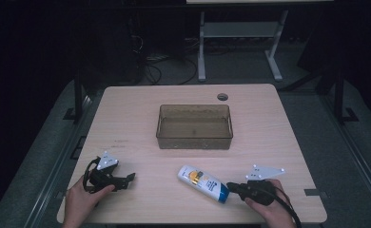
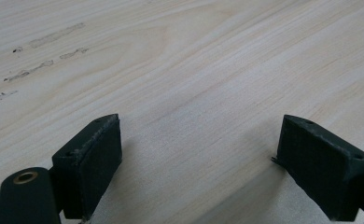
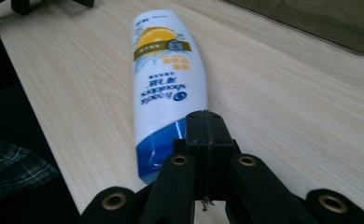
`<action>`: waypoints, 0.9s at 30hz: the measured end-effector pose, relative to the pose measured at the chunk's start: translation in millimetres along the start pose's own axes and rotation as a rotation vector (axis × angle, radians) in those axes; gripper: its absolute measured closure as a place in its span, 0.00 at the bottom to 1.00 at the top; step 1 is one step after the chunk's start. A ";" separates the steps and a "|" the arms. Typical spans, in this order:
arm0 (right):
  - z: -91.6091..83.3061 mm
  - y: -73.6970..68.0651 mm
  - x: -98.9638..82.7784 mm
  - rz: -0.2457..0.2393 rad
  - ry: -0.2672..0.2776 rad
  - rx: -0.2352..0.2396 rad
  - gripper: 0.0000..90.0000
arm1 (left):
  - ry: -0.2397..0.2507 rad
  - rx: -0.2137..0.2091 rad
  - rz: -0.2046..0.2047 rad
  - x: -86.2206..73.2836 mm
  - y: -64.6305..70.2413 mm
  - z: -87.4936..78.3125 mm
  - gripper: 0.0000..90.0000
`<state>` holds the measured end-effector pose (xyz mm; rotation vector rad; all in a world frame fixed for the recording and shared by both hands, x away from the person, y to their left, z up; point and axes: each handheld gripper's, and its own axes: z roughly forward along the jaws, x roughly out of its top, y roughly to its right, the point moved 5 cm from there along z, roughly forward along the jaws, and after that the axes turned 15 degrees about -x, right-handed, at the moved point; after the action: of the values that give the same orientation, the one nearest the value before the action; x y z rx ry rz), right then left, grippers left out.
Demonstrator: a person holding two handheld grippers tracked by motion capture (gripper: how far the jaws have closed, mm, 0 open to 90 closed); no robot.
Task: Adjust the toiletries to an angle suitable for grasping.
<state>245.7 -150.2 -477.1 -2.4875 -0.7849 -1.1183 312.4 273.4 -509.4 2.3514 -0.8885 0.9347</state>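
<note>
A white shampoo bottle [image 1: 201, 182] with a yellow label and a blue cap end lies flat on the wooden table [image 1: 126, 123], near the front edge. In the right gripper view the bottle [image 3: 164, 84] stretches away from the jaws, cap end nearest. My right gripper [image 1: 231, 186] is shut with nothing between its jaws. Its tip [image 3: 208, 123] sits right at the blue cap end; whether it touches I cannot tell. My left gripper [image 1: 128, 179] rests at the front left, open. Its jaws [image 2: 201, 149] stand wide apart over bare wood.
A brown translucent bin [image 1: 194, 137] stands in the middle of the table, its corner seen in the right gripper view [image 3: 320, 23]. A cable hole [image 1: 222, 97] lies at the back. Beyond the table are a desk frame [image 1: 240, 33] and cables on the floor.
</note>
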 end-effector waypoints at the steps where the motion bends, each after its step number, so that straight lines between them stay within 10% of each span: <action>1: 0.0 0.0 0.0 0.000 0.000 0.000 1.00 | 0.000 0.000 -0.001 -0.1 0.0 0.0 0.14; 27: 11.8 -29.3 -2.4 -0.052 -0.037 0.086 1.00 | 0.001 0.004 -0.003 0.0 -0.3 -0.1 0.14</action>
<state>234.1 -121.9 -485.1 -2.4366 -0.8942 -1.0356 312.6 273.7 -509.4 2.3552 -0.8832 0.9368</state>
